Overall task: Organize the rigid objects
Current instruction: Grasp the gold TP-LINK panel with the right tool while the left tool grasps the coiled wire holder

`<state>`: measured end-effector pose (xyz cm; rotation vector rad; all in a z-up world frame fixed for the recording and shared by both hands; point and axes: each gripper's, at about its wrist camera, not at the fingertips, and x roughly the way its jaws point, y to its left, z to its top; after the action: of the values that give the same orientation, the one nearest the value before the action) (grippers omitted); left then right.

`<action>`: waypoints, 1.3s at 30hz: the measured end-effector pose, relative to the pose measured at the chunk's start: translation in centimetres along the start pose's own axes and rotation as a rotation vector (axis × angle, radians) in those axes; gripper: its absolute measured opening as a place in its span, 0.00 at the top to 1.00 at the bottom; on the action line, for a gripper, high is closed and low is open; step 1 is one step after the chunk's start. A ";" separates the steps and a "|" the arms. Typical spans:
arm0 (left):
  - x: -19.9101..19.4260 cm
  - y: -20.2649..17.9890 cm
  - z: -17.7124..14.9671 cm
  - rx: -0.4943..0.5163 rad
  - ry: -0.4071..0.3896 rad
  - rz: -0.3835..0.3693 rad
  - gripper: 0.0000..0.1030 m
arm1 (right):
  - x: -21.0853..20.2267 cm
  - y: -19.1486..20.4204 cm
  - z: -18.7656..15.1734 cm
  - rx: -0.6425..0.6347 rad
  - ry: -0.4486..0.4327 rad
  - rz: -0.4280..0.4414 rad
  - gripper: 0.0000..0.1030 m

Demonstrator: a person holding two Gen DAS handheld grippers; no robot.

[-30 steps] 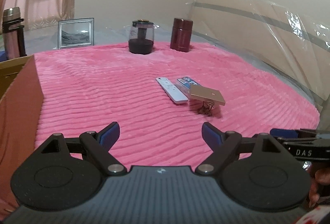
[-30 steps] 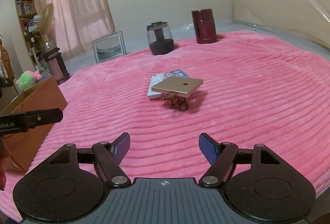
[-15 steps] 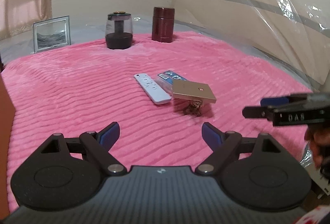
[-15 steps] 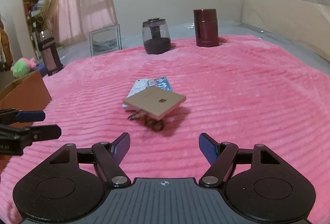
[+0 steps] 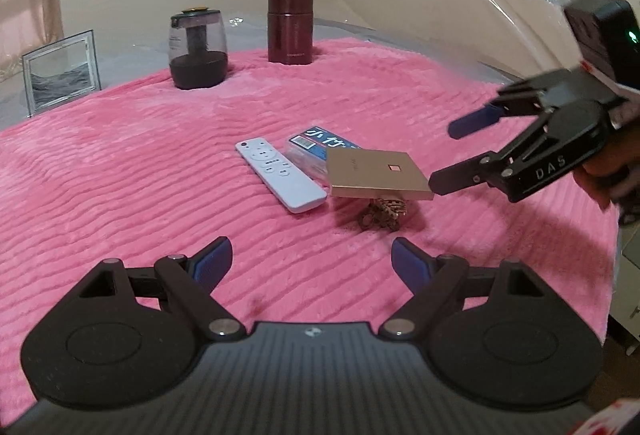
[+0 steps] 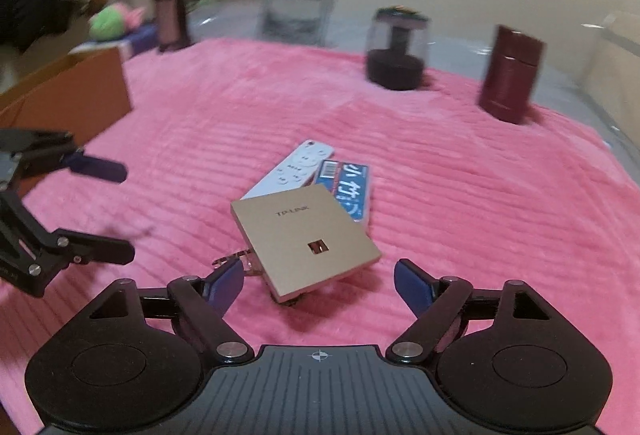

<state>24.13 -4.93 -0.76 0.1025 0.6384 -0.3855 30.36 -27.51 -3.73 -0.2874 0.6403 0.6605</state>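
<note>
A gold square wall-plate panel (image 6: 306, 235), marked TP-LINK, is seen lying near the middle of a pink ribbed blanket (image 6: 460, 203), raised at a tilt on the metal fittings beneath it. One far edge is laid over a blue-labelled clear box (image 6: 348, 191), and a white remote control (image 6: 294, 169) is set just beside that box, partly under the panel's far corner in the right wrist view. In the left wrist view the same panel (image 5: 376, 173), box (image 5: 316, 147) and remote (image 5: 280, 175) are found in a close group.

The right gripper (image 6: 318, 281) is held wide open, its blue-padded fingertips spread to either side of the panel's near corner; nothing is gripped, and whether either pad touches the panel cannot be told. From the left wrist view this gripper (image 5: 456, 151) is shown at the panel's right edge, its lower finger close against that edge.

The left gripper (image 5: 312, 265) is likewise held wide open and empty above the blanket, well short of the group.

Farther back, a clear jar with a dark base (image 5: 198, 49) and a maroon canister (image 5: 290, 29) are stood apart on the blanket's far edge, and a framed picture (image 5: 62, 69) is propped to the left. A brown cardboard box (image 6: 68, 91) is seen at the blanket's left side.
</note>
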 end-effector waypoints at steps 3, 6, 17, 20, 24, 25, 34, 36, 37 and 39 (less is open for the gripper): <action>0.8 0.2 0.2 0.006 0.006 -0.007 0.19 | 1.4 -1.3 0.8 -0.060 0.055 0.083 0.20; 1.3 0.5 0.2 0.002 0.008 -0.015 0.19 | 2.6 -2.4 1.8 -0.086 0.103 0.142 0.19; 2.8 0.8 -0.3 -0.013 0.020 -0.060 0.19 | 6.9 -4.3 3.7 -0.127 0.222 0.296 0.18; 3.2 0.8 -0.4 -0.018 0.025 -0.069 0.19 | 7.5 -4.5 3.8 -0.116 0.240 0.330 0.18; 3.1 0.9 -0.5 -0.030 0.023 -0.071 0.19 | 7.9 -4.8 3.9 -0.077 0.260 0.358 0.18; 3.1 0.9 -0.4 -0.033 0.021 -0.071 0.19 | 7.7 -4.7 3.9 -0.074 0.254 0.353 0.18; 2.6 -0.6 0.3 -0.020 -0.006 -0.103 0.19 | 3.1 -4.7 2.9 0.043 0.103 0.317 0.19; 2.9 -1.4 0.5 -0.011 -0.014 -0.112 0.19 | 1.7 -4.7 2.3 0.093 0.062 0.291 0.19; 3.1 -1.7 0.7 -0.007 -0.014 -0.115 0.20 | 1.0 -4.7 1.8 0.113 0.045 0.268 0.19; 3.8 -2.6 0.8 0.008 -0.016 -0.116 0.23 | -0.1 -4.8 0.7 0.148 0.017 0.213 0.19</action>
<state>26.39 -8.75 -2.30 0.0695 0.6284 -0.5006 33.70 -30.88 -2.85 -0.0878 0.7384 0.8106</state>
